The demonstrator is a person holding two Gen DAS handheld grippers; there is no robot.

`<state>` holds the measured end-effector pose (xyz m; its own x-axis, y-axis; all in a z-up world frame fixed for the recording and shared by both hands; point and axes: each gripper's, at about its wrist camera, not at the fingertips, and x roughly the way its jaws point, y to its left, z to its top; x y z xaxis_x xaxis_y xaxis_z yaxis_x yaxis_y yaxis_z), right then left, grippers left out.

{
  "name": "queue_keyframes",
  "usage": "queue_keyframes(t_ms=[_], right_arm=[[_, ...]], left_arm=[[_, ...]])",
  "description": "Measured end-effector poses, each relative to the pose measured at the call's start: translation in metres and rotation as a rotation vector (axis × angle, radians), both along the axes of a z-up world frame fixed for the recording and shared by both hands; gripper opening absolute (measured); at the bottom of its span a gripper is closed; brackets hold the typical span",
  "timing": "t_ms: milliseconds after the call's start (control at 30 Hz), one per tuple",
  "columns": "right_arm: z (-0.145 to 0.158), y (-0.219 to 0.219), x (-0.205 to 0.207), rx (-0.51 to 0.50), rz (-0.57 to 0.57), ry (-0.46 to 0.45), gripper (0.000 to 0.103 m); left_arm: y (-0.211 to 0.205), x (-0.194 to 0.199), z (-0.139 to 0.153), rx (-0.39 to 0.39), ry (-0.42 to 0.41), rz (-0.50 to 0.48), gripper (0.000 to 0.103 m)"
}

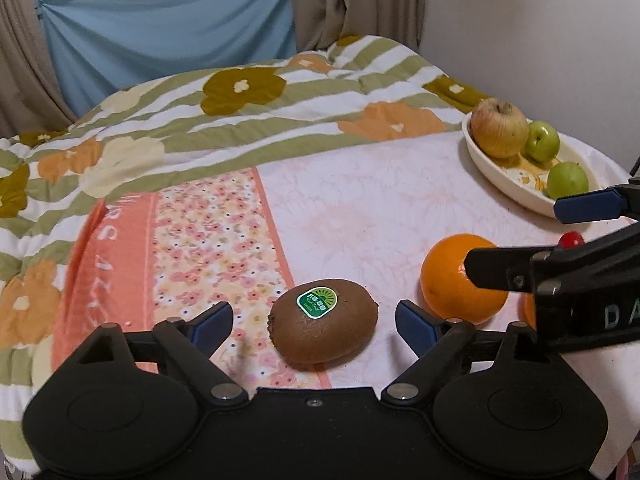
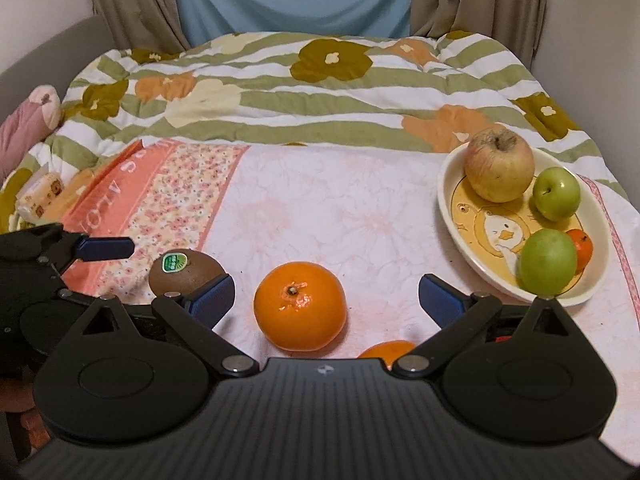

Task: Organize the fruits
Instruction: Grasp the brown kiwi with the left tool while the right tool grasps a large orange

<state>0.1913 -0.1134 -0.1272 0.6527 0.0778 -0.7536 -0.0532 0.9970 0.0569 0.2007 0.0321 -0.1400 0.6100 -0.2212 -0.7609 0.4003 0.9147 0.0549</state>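
— Where is the kiwi [image 1: 324, 325] against the left tongs [image 1: 314, 322]?

— Right between the two blue tips, which stand wide apart. It lies on its side on the pink cloth [image 1: 360, 208], green sticker up, with a gap to each tip; nothing touches it.

— And the right tongs [image 2: 326, 296]?

— Also spread wide. The big orange [image 2: 300, 306] sits on the cloth in the middle of that gap, stem up, clear of both tips. A second orange [image 2: 386, 350] shows only as a sliver at the near edge, mostly hidden behind the tong body.

— How do the two fruits lie to one another?

— Kiwi on the left, orange on the right, near each other but not touching. From the left camera, one dark finger of the right tongs crosses in front of the orange. From the right camera, the kiwi is partly hidden behind that tong's left tip.

— The dish?

— An oval cream dish [image 2: 448, 200] stands far right on the cloth, well apart from both tongs. It holds a large yellowish apple [image 2: 500, 164] at its far end, two small green fruits [image 2: 557, 194] and a small orange [image 2: 582, 248] tucked behind the nearer green one.

— Beyond that?

— A striped, flowered quilt [image 2: 280, 100] lies across the far side.
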Motion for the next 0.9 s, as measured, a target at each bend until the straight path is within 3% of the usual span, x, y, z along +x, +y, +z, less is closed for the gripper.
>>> queue_keyframes(t_ms=[267,367,600,900], right_arm=[[-0.016,0.001,0.008,0.025,-0.014,0.030,0.103],[-0.020,-0.001,0.010,0.031,-0.016,0.040,0.103],[-0.027,-0.001,0.017,0.034,-0.007,0.060,0.103],[-0.033,0.004,0.019,0.050,0.017,0.075,0.101]], left_arm=[[-0.003,0.008,-0.012,0.000,0.042,-0.031,0.078],[-0.004,0.011,-0.017,0.001,0.057,-0.037,0.070],[0.001,0.014,-0.018,-0.024,0.072,-0.040,0.068],[0.006,0.008,-0.017,0.002,0.066,-0.031,0.068]])
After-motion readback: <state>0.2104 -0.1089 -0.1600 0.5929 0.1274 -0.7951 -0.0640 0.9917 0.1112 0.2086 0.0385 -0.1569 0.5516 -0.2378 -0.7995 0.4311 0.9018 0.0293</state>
